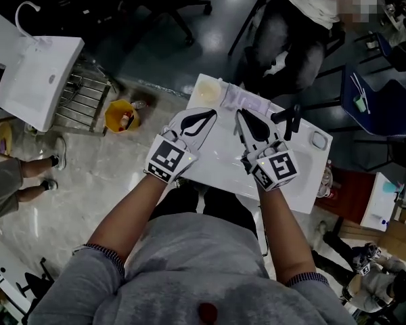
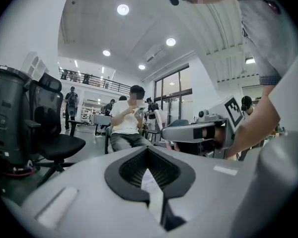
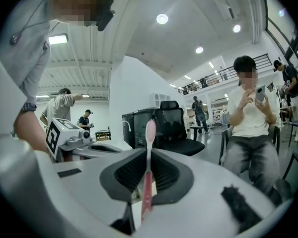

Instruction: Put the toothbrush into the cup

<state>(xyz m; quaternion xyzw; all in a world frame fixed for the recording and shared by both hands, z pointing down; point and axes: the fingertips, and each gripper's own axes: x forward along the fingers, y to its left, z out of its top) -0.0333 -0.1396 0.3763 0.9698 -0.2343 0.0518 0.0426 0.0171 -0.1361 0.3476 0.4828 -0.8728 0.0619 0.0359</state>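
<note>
A pink toothbrush [image 3: 148,157] stands upright between the jaws of my right gripper [image 3: 150,150], bristle head on top, and the jaws are shut on its handle. In the head view my right gripper [image 1: 239,114] hovers over the middle of the white counter [image 1: 216,161]; the brush is too thin to make out there. A pale cup [image 1: 210,91] stands at the counter's far left corner, ahead of both grippers. My left gripper [image 1: 213,113] is level with the right one, a little to its left. Its jaws meet at the tips with nothing between them [image 2: 148,149].
A black faucet [image 1: 289,118] rises just right of my right gripper. A clear packet [image 1: 250,103] lies beside the cup, and a small square dish [image 1: 319,140] sits at the counter's right end. A seated person [image 1: 304,26] is beyond the counter. A yellow bucket [image 1: 122,116] stands on the floor at left.
</note>
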